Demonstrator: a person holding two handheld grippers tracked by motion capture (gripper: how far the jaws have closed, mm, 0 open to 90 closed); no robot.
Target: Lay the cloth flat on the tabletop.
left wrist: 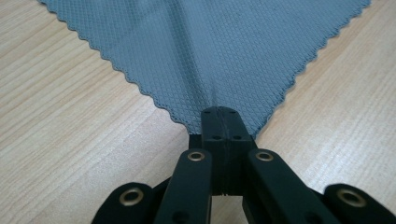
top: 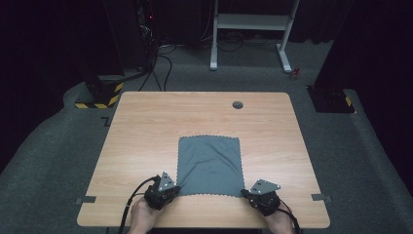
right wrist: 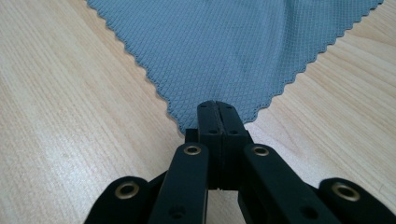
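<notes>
My left hand-held gripper (top: 171, 189) and right hand-held gripper (top: 247, 193) are each clamped tight on a near corner of the grey cloth (top: 210, 165), which lies flat on the surface (top: 146, 126), not yet lifted or folded.

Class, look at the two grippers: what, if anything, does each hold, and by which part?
Both hold the grey cloth: the left gripper is shut on its near-left corner, the right gripper on its near-right corner.
</notes>
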